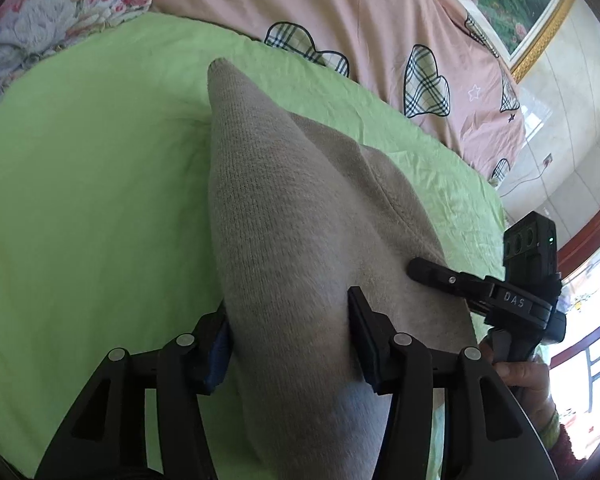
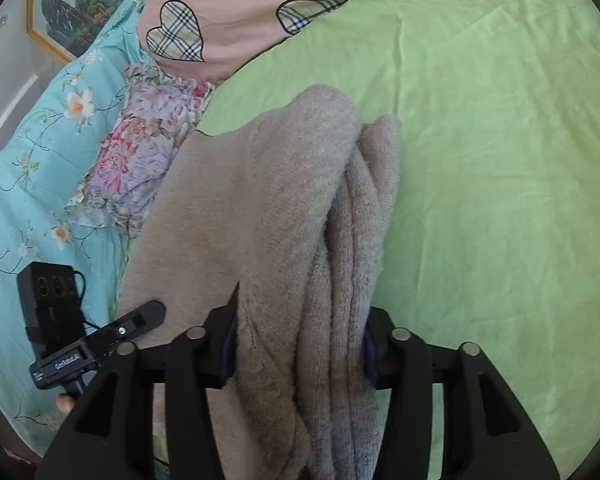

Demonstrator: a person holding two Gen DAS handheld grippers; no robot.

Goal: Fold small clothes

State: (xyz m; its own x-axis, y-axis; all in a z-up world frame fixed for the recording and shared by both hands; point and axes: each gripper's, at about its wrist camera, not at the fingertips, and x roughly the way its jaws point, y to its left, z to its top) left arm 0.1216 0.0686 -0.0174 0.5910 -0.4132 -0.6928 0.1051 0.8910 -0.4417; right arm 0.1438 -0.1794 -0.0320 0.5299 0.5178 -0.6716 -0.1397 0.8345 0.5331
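Left fingers [image 1: 290, 344] grip beige knit garment [image 1: 284, 216] | right fingers [image 2: 300, 344] grip it | long axis runs away from both cameras

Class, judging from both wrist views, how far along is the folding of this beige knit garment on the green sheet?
Done: the beige knit garment is already doubled into layers on the green sheet. In hand: its folds sit between the left gripper and right gripper. Left: letting go, flattening the bunched folds.
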